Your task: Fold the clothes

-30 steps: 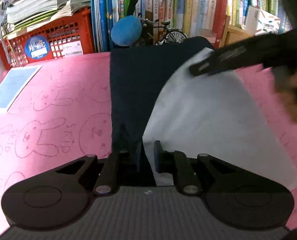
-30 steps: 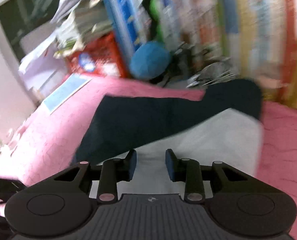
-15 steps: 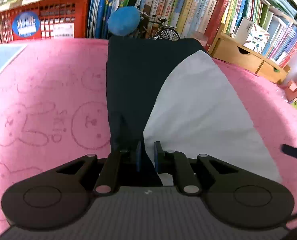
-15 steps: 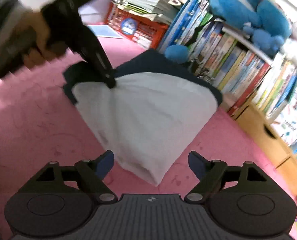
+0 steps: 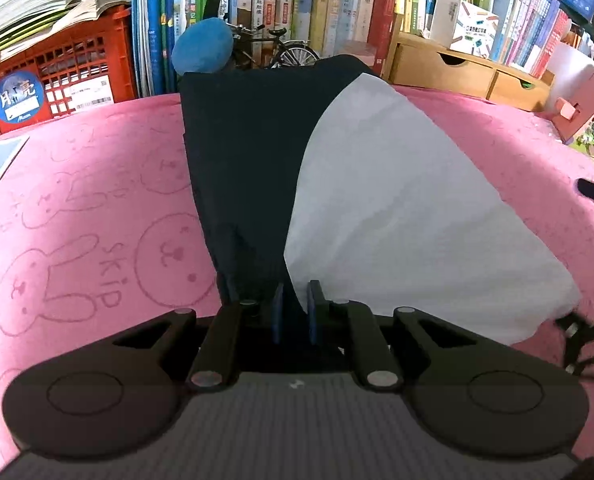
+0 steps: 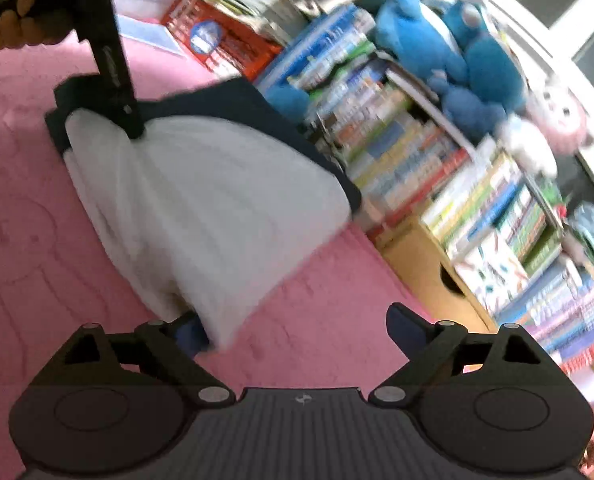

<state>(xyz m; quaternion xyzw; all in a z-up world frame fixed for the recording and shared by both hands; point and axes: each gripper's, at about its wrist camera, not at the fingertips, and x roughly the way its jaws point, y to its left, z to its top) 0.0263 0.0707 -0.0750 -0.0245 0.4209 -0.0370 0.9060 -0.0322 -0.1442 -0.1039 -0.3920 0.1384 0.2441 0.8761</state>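
My left gripper (image 5: 295,308) is pinched nearly together on the near edge of the garment (image 5: 257,168), just where its dark navy part meets the pale grey panel (image 5: 397,216). My right gripper (image 6: 297,330) is opening, jaws already spread wide; the grey panel's near corner lies just beside the left blue pad (image 6: 191,332), but I judge nothing is clamped there.

The garment lies flat on the pink bunny-print cover (image 5: 77,240), running away from me toward the bookshelf (image 5: 337,8), its far end close to a blue round cushion (image 5: 203,46) and a small model bicycle (image 5: 277,46).

It looks like thin, limp cloth: light, soft, and likely to sag and wrinkle wherever it is unsupported. It shouldn't slip much on this textured cover. I'd take it by corners or the folded edge, pinching all layers together, since a mid-panel pinch would only bunch it.
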